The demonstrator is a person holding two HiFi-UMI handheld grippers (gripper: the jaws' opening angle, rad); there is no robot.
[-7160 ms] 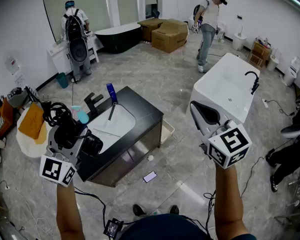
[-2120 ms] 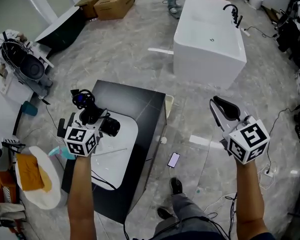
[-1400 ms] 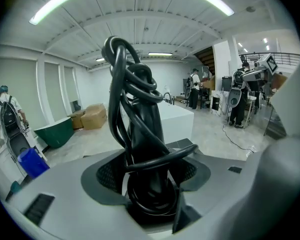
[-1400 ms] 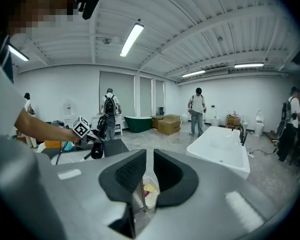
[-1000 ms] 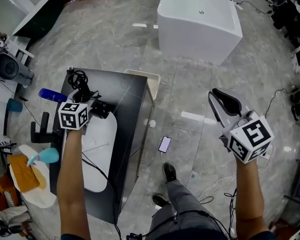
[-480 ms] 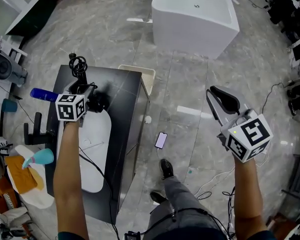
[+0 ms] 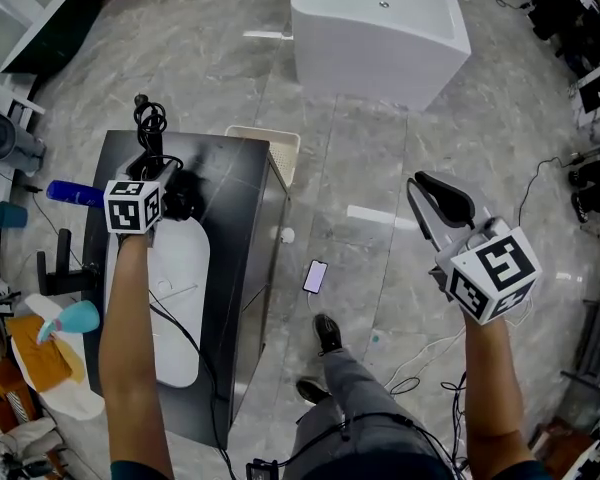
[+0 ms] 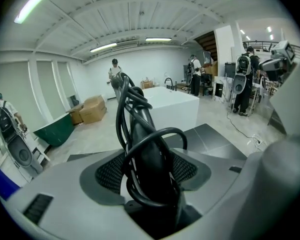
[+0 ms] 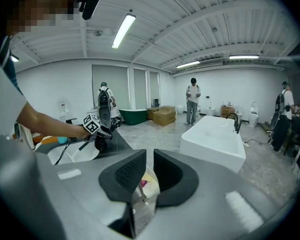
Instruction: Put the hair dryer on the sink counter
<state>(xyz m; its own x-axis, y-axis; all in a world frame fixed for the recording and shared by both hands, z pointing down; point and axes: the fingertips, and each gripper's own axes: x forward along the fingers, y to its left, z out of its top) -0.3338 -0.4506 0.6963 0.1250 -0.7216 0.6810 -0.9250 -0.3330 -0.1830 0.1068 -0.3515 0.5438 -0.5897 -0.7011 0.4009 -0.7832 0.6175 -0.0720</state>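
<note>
My left gripper is shut on the black hair dryer, holding it low over the far end of the black sink counter, just beyond the white basin. In the left gripper view the hair dryer stands upright between the jaws, its black cord looped round the handle. The cord's coil hangs past the counter's far edge. My right gripper hovers over the floor to the right, shut and holding nothing. In the right gripper view my right gripper looks towards the counter.
On the counter's left side stand a black faucet, a blue bottle and a teal spray bottle. A wastebasket sits by the far corner, a phone lies on the floor. A white bathtub stands beyond.
My left gripper has carried the hair dryer from over the basin to the counter's far end. The right gripper has hardly moved.
</note>
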